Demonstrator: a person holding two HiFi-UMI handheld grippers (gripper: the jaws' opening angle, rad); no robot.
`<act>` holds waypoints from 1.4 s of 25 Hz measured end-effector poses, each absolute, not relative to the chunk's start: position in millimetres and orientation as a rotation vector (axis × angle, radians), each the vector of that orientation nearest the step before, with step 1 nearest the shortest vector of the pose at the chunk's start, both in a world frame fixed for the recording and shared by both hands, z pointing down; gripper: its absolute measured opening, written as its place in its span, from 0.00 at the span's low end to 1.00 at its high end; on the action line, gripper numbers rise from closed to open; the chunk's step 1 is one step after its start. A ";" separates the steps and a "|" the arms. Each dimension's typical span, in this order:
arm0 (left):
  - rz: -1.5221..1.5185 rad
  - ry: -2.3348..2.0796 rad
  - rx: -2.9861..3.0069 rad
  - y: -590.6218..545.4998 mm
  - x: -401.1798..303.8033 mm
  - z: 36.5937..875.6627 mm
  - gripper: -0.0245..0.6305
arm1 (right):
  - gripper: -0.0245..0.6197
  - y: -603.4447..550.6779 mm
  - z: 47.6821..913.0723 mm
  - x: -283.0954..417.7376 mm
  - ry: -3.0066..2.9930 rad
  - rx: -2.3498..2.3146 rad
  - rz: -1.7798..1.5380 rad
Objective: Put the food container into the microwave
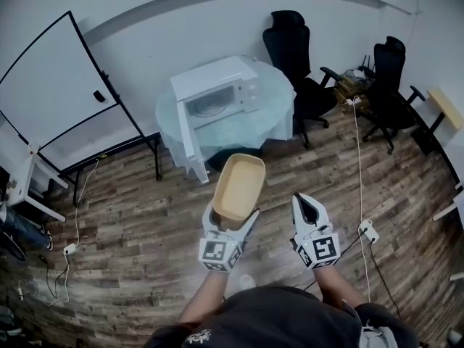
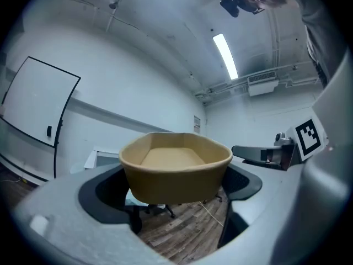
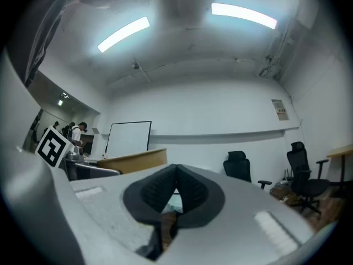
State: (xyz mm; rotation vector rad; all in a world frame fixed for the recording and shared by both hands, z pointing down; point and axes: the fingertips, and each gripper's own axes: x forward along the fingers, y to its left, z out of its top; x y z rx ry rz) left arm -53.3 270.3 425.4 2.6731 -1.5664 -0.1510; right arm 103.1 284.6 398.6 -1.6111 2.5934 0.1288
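Note:
A tan, empty food container [image 1: 239,185] is held in the air by my left gripper [image 1: 230,222], whose jaws are shut on its near end. In the left gripper view the container [image 2: 175,167] fills the middle between the two dark pads. The white microwave [image 1: 215,93] stands ahead on a round table [image 1: 272,118] with a pale cloth; its door hangs open to the left and the cavity shows. My right gripper [image 1: 310,210] hovers beside the container on the right, jaws shut and empty [image 3: 175,192].
A whiteboard on a stand [image 1: 61,93] is at the left. Two black office chairs [image 1: 293,53] [image 1: 388,85] stand behind and right of the table. Cables and a power strip [image 1: 367,230] lie on the wooden floor at the right; another cable [image 1: 70,249] trails at the left.

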 end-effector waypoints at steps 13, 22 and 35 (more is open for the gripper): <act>-0.171 -1.511 2.674 246.5 -90.3 428.6 0.83 | 0.04 265.1 406.2 59.0 2.615 -1.606 0.081; -0.097 -1.533 2.689 229.3 -70.1 432.7 0.83 | 0.04 238.5 407.3 69.0 2.638 -1.551 0.056; -0.045 -1.669 2.608 170.7 -18.5 433.1 0.83 | 0.04 164.0 408.9 124.5 2.670 -1.425 0.034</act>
